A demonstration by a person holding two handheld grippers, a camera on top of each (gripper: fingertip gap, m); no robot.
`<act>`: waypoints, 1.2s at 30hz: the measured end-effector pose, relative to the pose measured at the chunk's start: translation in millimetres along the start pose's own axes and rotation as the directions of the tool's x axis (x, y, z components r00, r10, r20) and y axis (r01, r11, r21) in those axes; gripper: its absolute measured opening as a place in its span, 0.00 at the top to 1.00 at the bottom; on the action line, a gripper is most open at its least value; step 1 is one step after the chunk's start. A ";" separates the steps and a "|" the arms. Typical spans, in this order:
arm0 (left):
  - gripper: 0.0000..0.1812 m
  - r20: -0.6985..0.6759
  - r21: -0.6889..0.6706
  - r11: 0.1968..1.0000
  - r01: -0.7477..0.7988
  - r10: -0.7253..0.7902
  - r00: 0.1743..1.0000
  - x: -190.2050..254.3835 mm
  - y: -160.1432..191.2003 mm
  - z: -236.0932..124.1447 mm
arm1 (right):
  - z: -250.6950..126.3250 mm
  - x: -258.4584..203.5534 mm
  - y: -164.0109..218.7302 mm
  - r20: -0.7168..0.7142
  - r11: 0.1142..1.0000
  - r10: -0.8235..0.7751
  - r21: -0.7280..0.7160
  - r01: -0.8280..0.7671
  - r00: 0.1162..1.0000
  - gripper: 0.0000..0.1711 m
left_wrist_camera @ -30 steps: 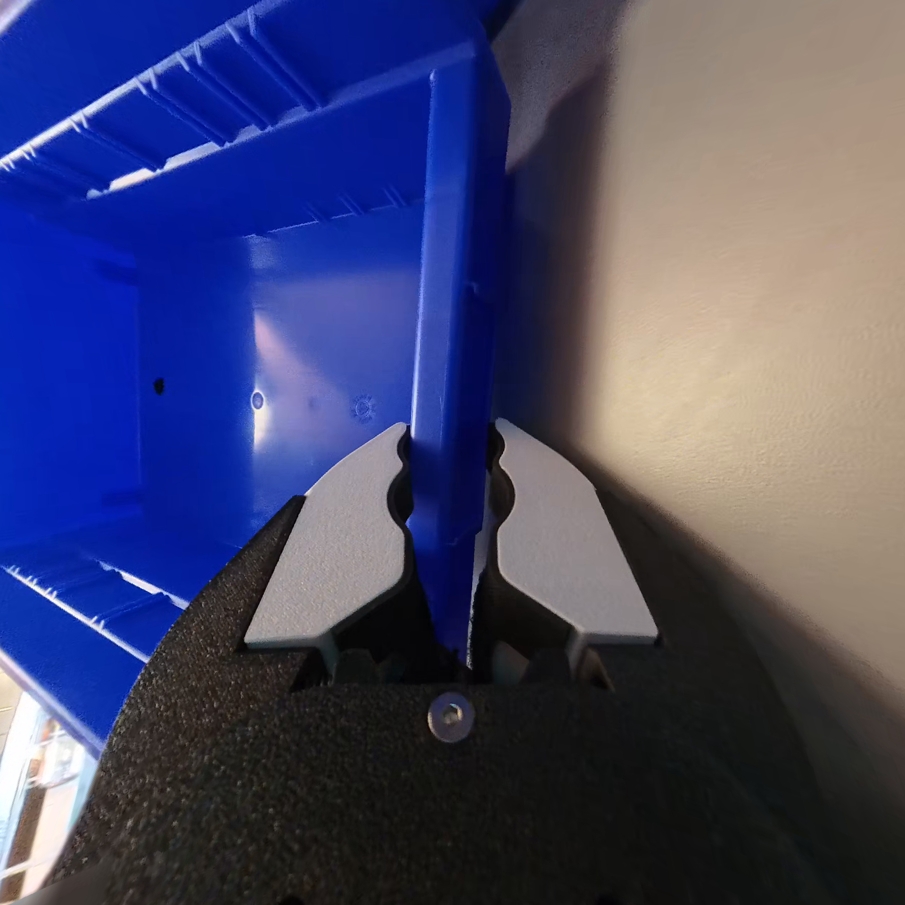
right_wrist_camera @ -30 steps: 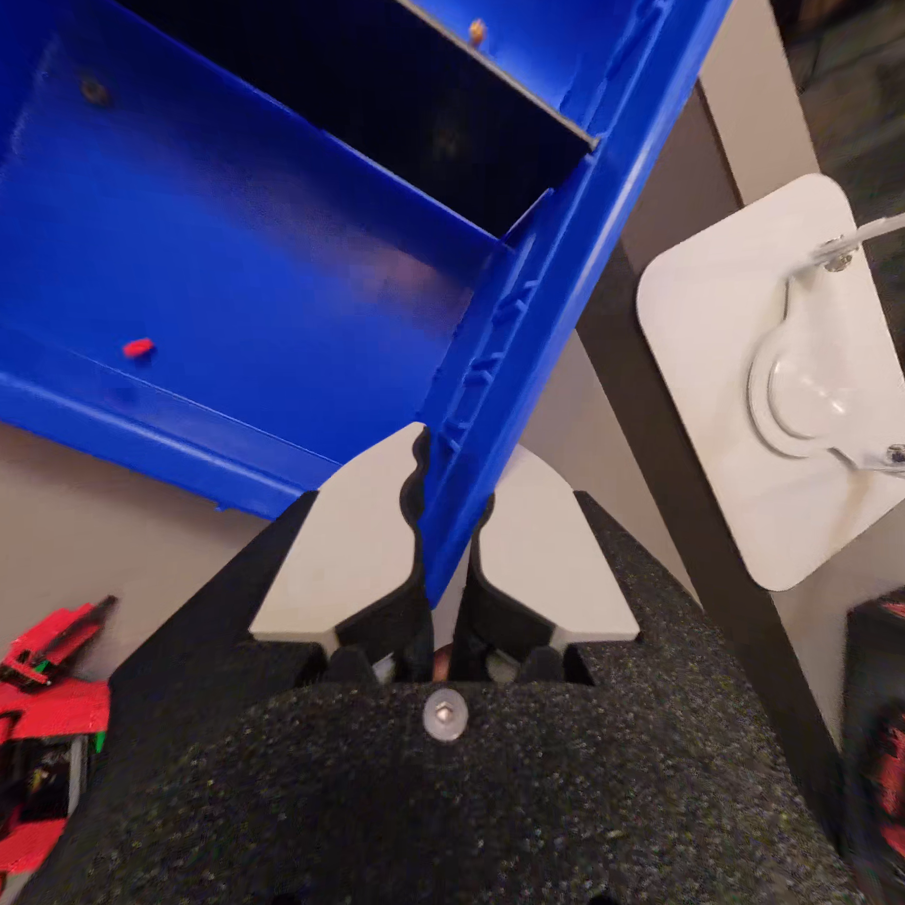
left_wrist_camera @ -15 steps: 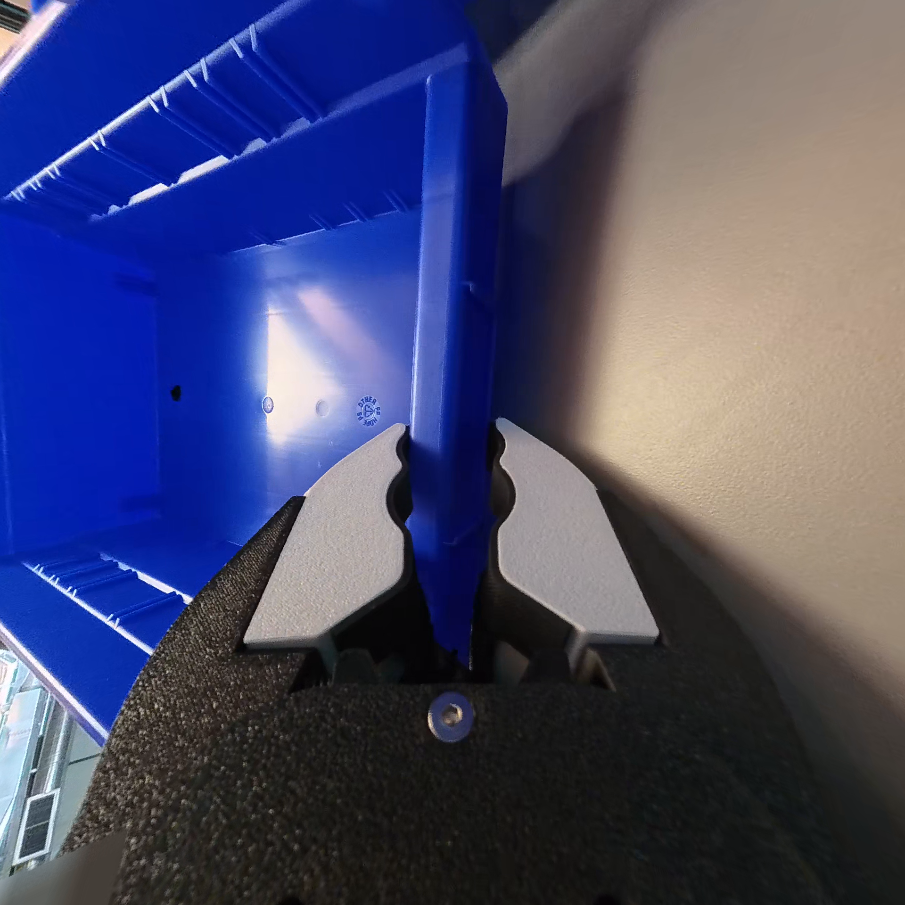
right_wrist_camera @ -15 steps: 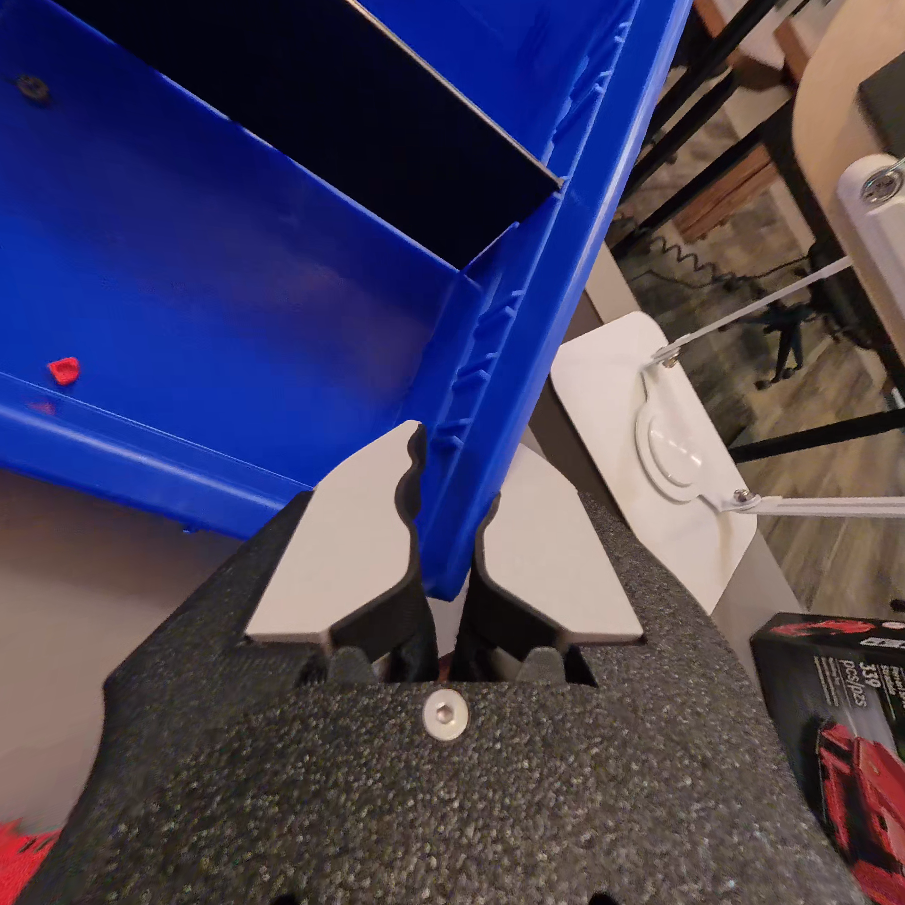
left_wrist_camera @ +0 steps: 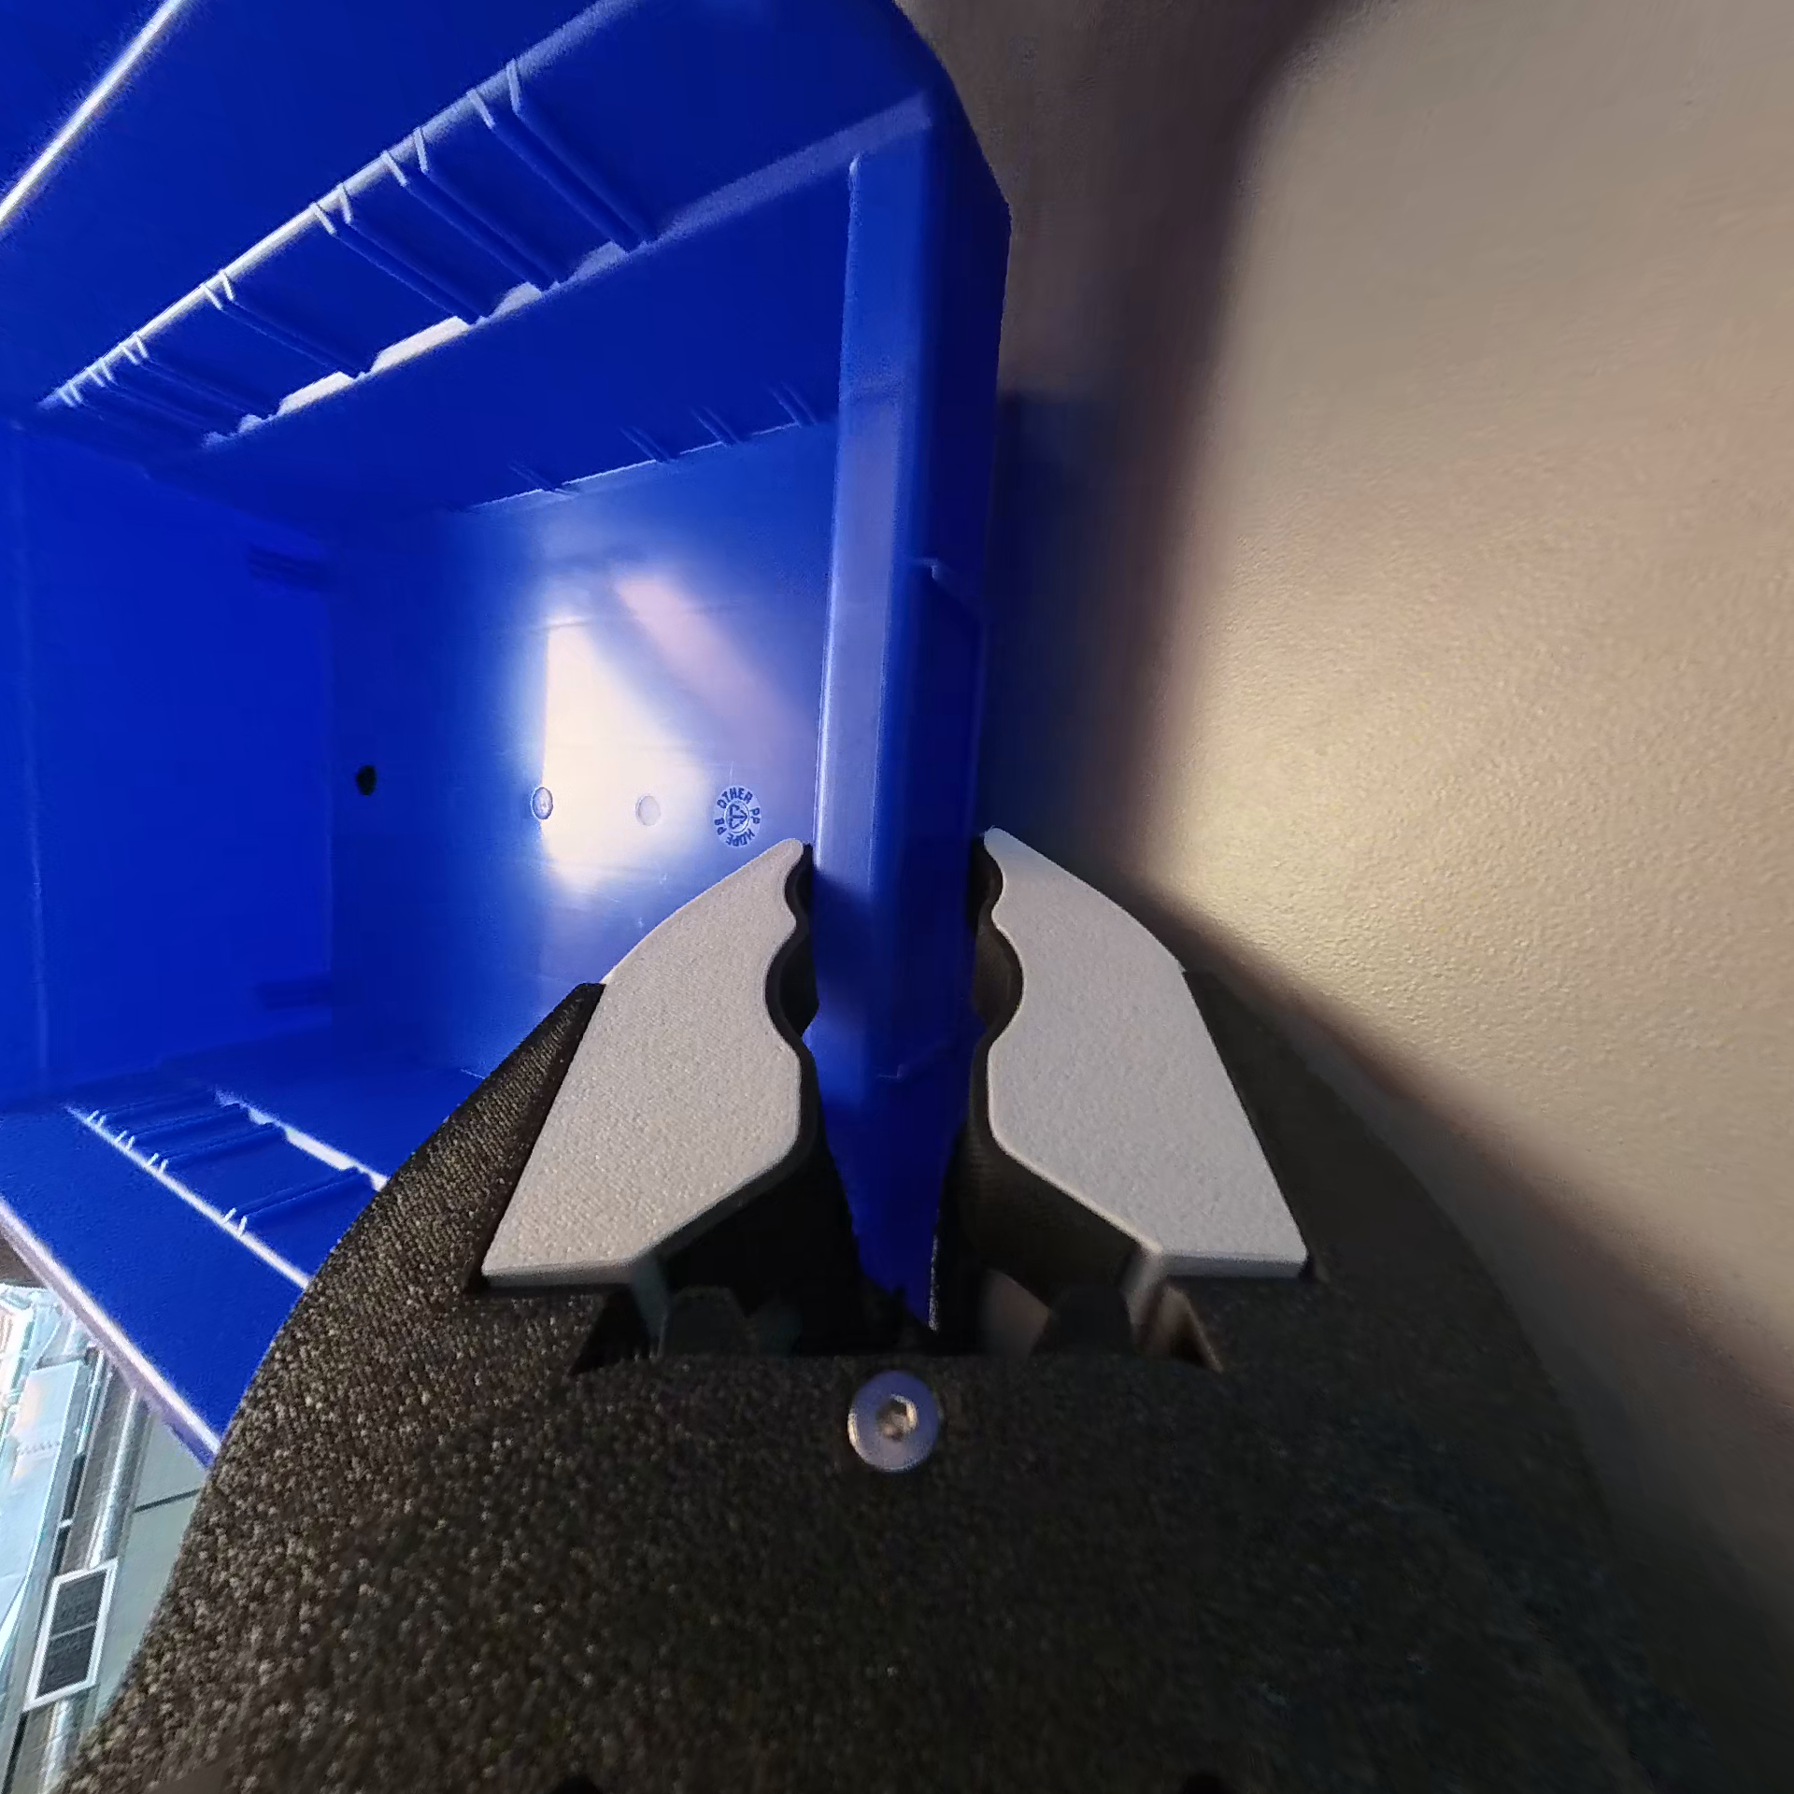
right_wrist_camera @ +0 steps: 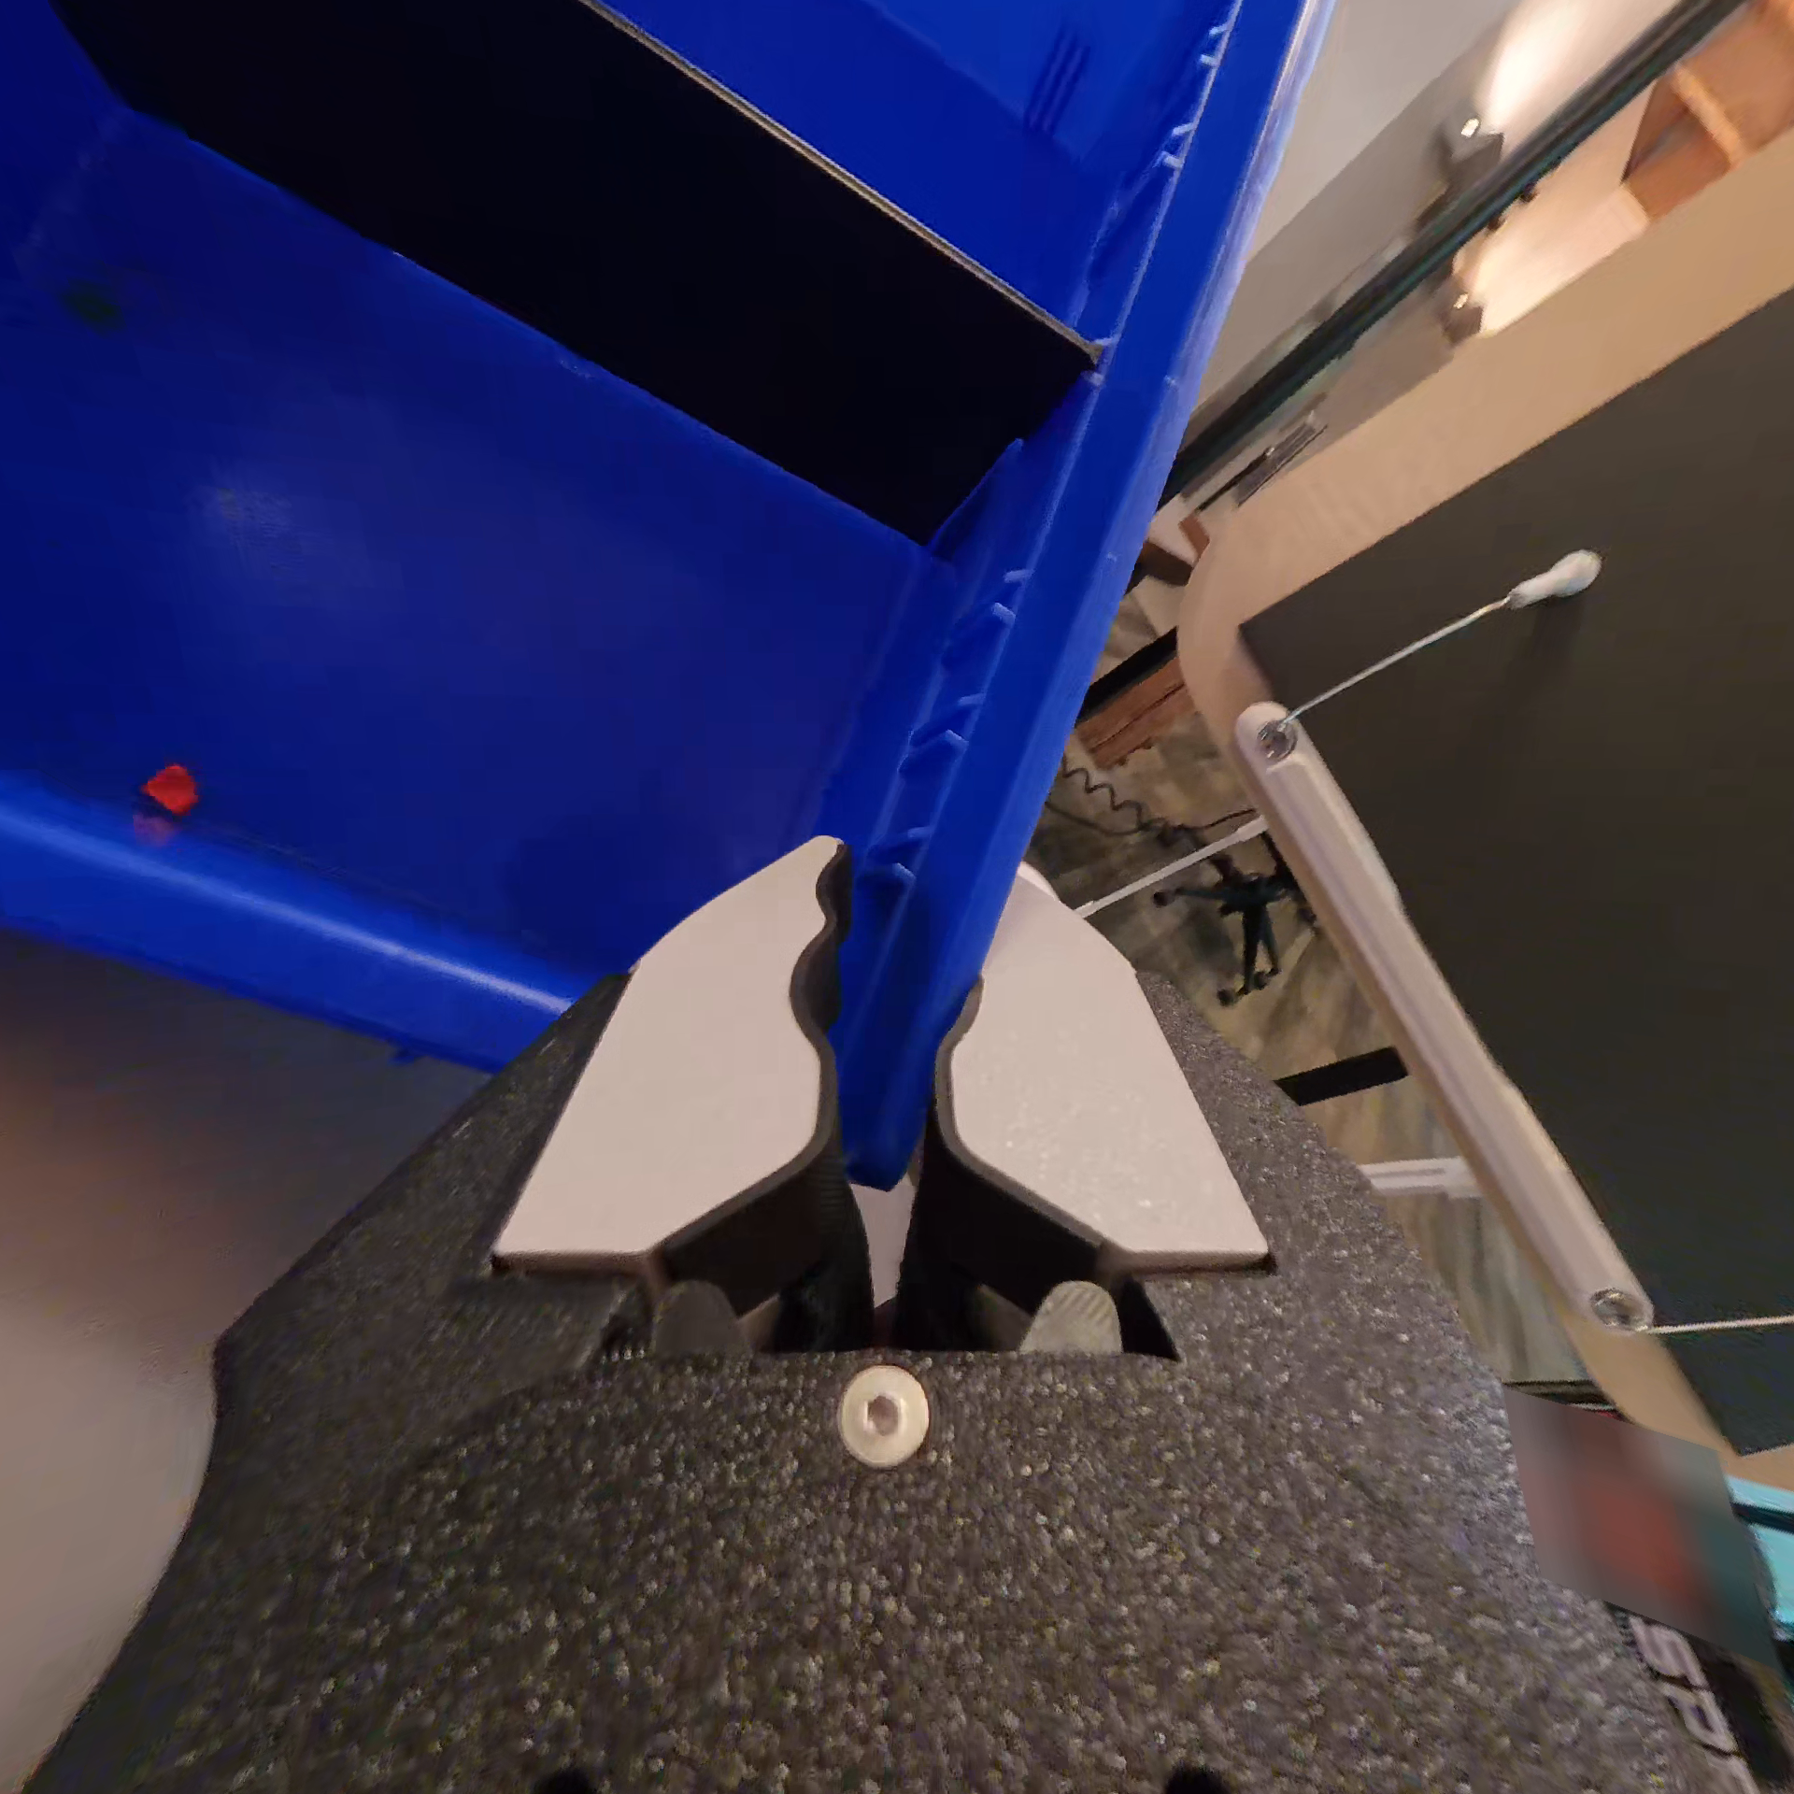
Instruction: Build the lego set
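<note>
A blue plastic bin [left_wrist_camera: 582, 680] is held tipped up by both grippers. My left gripper [left_wrist_camera: 888, 874] is shut on one side wall of the bin. My right gripper [right_wrist_camera: 922, 893] is shut on another wall of the same bin [right_wrist_camera: 971, 777]. In the right wrist view the bin's inside shows a black divider [right_wrist_camera: 582, 194] and one small red lego piece [right_wrist_camera: 171, 786] lying near the lower rim. The compartment seen in the left wrist view holds nothing visible.
A beige tabletop [left_wrist_camera: 1456, 777] lies right of the bin in the left wrist view. In the right wrist view a white bracket with wires [right_wrist_camera: 1408, 990] is fixed to a dark panel [right_wrist_camera: 1602, 777] at the right. A boxed set's corner [right_wrist_camera: 1689, 1670] shows at the lower right. My right fingertips sit around 35 centimeters from my left ones. The dark panel [right_wrist_camera: 1602, 777] is about 20 centimeters from my right fingertips.
The bin has tilted and swung with both grippers. The red built model and the box at the lower edges have slid out of the right wrist view; the red piece stays near the rim.
</note>
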State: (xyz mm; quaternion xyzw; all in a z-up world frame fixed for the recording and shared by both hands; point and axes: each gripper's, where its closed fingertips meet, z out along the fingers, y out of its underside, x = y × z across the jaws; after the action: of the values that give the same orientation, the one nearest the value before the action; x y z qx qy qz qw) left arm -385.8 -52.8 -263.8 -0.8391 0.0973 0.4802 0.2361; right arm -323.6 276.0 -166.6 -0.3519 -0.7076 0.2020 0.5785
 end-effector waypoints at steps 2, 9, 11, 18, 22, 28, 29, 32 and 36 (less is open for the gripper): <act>0.84 0.002 0.000 1.000 0.000 0.000 1.000 -0.1 0.0 -0.1 | -0.8 4.0 -6.5 -0.029 0.999 -0.022 0.028 0.023 0.999 0.92; 0.84 0.005 0.000 1.000 -0.004 0.004 1.000 -0.3 0.0 0.0 | -3.8 8.3 -13.2 -0.081 0.995 -0.068 0.066 0.073 0.994 0.93; 0.84 0.007 -0.001 1.000 -0.005 0.005 1.000 -0.3 0.0 0.1 | -4.1 8.6 -13.7 -0.085 0.995 -0.071 0.068 0.077 0.994 0.93; 0.83 0.008 0.001 1.000 -0.007 0.007 1.000 -0.6 0.0 0.0 | 0.8 8.3 -3.5 -0.062 0.999 -0.043 0.004 0.043 0.997 0.92; 0.83 0.011 0.005 1.000 -0.013 0.013 1.000 -1.0 -0.1 -0.2 | 5.1 7.0 7.9 -0.028 0.996 0.004 -0.086 -0.006 1.000 0.92; 0.83 -0.014 -0.002 1.000 -0.018 0.018 1.000 -1.0 0.6 -1.3 | 11.2 2.5 29.3 0.020 0.971 0.096 -0.221 -0.089 0.995 0.91; 0.83 -0.029 -0.003 1.000 -0.018 0.018 0.999 -1.1 1.0 -1.9 | 12.3 1.1 33.0 0.030 0.963 0.112 -0.249 -0.102 0.993 0.91; 0.83 -0.110 -0.006 1.000 0.021 -0.022 0.994 -1.7 1.0 -3.6 | 14.5 -2.6 43.3 0.052 0.936 0.164 -0.325 -0.138 0.985 0.91; 0.82 -0.141 -0.016 1.000 -0.018 0.016 0.990 -6.2 3.2 -2.9 | 15.5 -8.1 54.6 0.071 0.904 0.229 -0.385 -0.185 0.971 0.91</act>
State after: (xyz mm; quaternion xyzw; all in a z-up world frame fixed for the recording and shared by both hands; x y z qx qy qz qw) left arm -388.1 -57.4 -258.3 -0.8720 0.1168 0.4225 0.2176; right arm -323.4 308.6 -213.7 -0.5172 -0.7237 0.1427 0.4341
